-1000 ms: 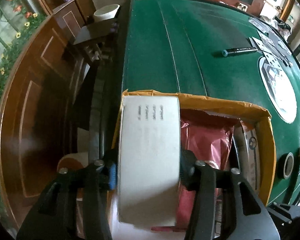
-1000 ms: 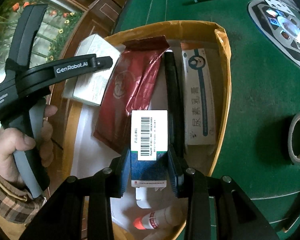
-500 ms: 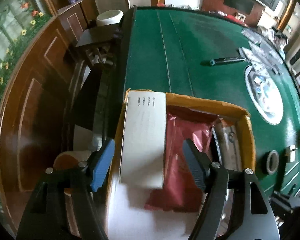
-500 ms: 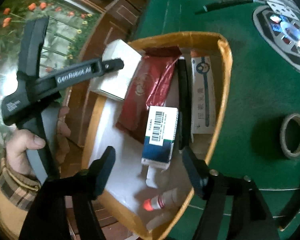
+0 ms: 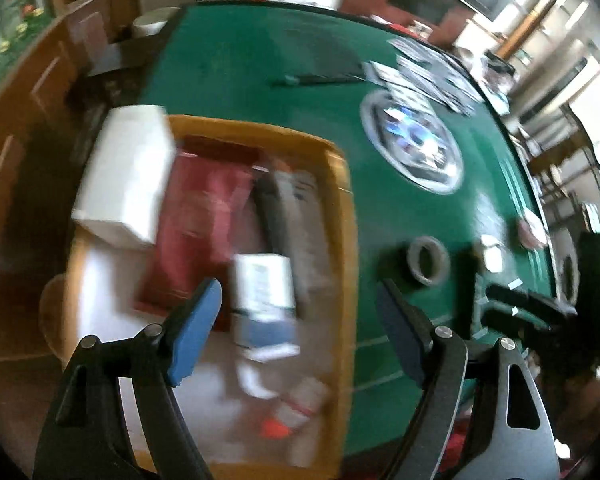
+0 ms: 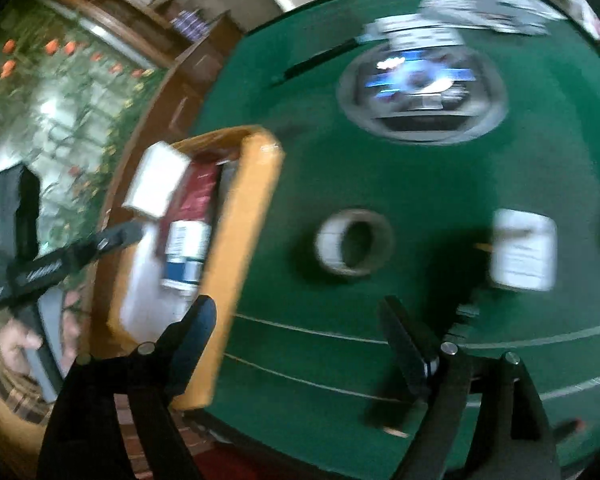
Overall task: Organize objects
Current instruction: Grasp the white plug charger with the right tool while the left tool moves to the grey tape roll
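Both hand-held grippers have let go and pulled back from the box since a second ago, and both views are smeared by motion. At the left, the white carton lies on the far left corner of the yellow box, with the red pouch beside it and the blue-and-white carton lying nearer. The left hand-held gripper hangs released, jaws wide, above the box. Further right, the right hand-held gripper is likewise spread and empty over the green tabletop, facing a tape roll and a white packet.
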`<state>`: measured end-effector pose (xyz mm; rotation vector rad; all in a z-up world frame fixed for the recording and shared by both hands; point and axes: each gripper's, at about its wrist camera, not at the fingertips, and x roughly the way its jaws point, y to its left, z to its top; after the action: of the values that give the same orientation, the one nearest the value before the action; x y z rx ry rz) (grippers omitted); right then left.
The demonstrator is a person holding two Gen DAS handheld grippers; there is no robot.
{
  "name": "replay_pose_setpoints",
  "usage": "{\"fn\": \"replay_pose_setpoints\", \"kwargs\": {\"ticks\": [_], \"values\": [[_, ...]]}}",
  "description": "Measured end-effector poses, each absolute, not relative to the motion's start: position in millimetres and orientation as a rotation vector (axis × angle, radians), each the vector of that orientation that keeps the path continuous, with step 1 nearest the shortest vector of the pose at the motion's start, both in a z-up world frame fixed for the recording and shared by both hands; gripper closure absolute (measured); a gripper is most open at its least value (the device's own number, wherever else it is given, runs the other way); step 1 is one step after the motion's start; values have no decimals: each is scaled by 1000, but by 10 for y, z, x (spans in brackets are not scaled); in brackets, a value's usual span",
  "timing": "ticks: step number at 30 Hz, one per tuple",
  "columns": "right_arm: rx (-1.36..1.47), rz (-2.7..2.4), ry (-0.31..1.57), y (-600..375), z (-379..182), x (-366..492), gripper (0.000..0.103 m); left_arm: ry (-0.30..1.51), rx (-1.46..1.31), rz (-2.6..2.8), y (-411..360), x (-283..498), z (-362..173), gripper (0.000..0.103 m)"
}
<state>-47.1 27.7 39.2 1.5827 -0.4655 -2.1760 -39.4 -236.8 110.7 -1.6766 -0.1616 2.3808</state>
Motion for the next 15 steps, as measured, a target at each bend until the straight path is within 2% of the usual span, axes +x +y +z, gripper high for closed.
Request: {"fn": "replay_pose_setpoints", "kwargs": {"ticks": [7, 15], "values": [[1636, -2290, -617, 1129, 270, -241, 19, -137, -1699, 2250, -1661, -220, 928, 23], [1645, -2337, -704, 1507, 249, -18, 19, -32, -1737, 2210, -1194, -349, 682, 23]]}}
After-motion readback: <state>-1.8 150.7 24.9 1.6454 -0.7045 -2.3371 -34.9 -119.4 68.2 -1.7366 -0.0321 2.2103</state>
